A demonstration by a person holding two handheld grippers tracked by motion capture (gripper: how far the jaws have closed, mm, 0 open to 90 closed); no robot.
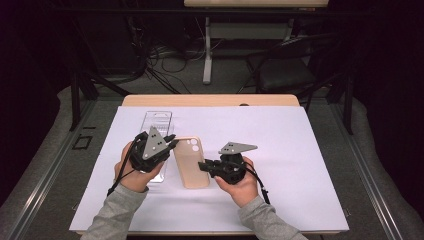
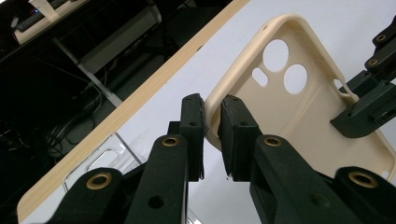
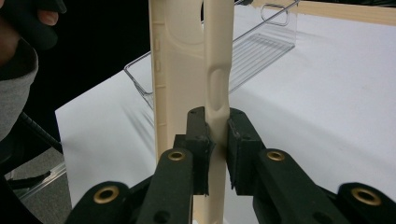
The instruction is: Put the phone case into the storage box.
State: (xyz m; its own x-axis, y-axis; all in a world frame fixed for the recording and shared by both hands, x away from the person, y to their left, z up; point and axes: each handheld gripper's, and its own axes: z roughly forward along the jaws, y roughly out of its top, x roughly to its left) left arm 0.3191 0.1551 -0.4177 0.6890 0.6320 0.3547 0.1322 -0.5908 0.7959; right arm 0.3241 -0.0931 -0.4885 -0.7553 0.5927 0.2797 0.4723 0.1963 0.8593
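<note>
White sheet [image 1: 280,150] covers table, edges cut off. Clear phone case [image 1: 156,125] partly hidden behind left gripper [image 2: 212,135]. Beige phone case [image 1: 191,162] between both grippers: left clamps its corner rim, right gripper [image 3: 217,140] clamps its side wall.

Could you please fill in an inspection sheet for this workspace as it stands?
Surface: white sheet over a wooden table; no spills seen.
Job's things: beige phone case, inner side up, camera holes at the far end, held between the two claws.
Clutter: clear plastic case on the sheet, partly under the left hand.
Grippers: left claw shut on the beige phone case's side wall near the camera corner; right claw shut on the opposite side wall.
Cables: a black cable trails from the right claw; loose cables on the floor beyond the table.
Surroundings: dark room, black chair, another table's leg behind.
</note>
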